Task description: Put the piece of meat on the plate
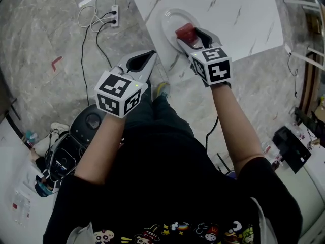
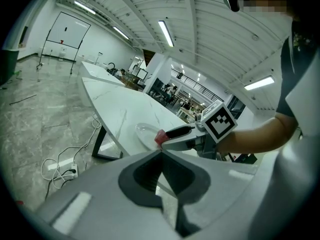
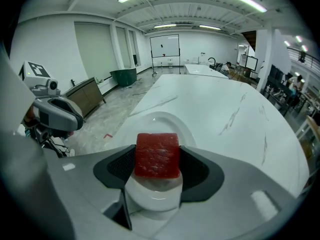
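Head view looks steeply down; both gripper views, low and close, share its upper-centre plate (image 1: 168, 24).

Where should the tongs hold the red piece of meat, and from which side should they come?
Grip the piece of meat on its two flat, parallel side faces, coming from the person's side, as the right tongs do now over the plate. Those flat faces likely give a steady hold.
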Tool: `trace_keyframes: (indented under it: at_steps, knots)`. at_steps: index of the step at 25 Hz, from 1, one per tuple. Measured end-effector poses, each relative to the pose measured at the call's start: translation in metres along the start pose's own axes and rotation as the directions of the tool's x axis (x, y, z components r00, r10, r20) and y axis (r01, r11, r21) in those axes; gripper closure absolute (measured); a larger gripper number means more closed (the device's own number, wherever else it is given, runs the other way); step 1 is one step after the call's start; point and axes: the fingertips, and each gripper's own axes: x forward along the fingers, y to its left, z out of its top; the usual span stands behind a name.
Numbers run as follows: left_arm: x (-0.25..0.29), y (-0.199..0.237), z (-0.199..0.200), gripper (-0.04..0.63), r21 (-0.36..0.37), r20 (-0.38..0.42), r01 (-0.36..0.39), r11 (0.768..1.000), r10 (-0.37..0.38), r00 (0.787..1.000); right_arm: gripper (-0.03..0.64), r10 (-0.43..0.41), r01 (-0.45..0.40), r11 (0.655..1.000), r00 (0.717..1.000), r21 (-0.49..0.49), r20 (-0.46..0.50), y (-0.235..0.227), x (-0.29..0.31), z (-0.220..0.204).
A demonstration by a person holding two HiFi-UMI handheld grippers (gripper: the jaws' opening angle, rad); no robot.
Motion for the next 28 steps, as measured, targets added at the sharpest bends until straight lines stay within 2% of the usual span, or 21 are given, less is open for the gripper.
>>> trace_keyframes:
  at_steps: [13,28]
  knots:
    - [-0.001,0.012,-0.001,0.595,-0.009,0.001,0.018,1.000,-0.018,1.000,0.319,0.001,-0.002,0.999,0.999,-0.035,-0.043,0.004,0.011,0.004]
    - [-0.002,0.015,0.001,0.595,-0.007,-0.004,0.030,1.000,-0.030,1.000,0.310,0.018,-0.017,1.000,0.999,0.012,-0.048,0.004,0.010,0.001]
